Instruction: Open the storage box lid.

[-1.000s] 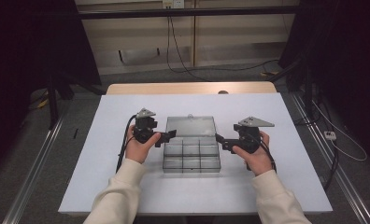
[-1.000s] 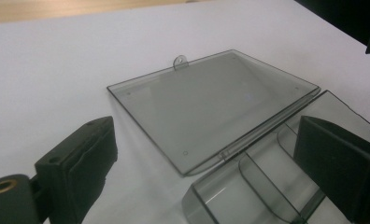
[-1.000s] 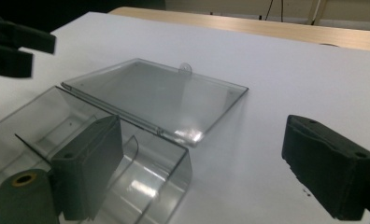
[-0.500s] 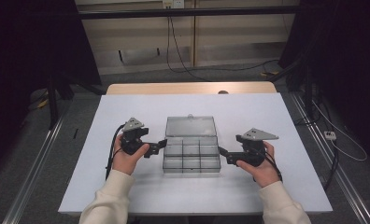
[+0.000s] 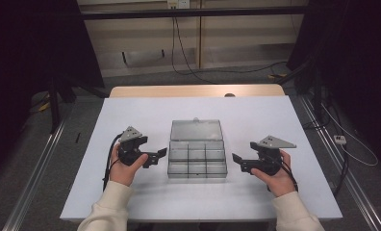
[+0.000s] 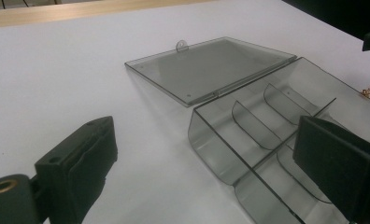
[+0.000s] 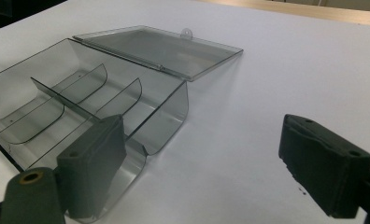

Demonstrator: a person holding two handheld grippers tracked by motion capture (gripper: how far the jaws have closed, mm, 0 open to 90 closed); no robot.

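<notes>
A clear plastic box (image 5: pixel 197 161) lay in the middle of the white worktop (image 5: pixel 275 120), its lid (image 5: pixel 196 130) swung fully open and lying flat on the far side. Thin dividers split its tray into small compartments. The left gripper (image 5: pixel 160 155) hovered just beside the box's left edge, its jaws spread wide with nothing between them. The right gripper (image 5: pixel 237 161) sat just off the box's right edge, apart from it, jaws likewise wide and holding nothing. Both pointed inward at the box.
</notes>
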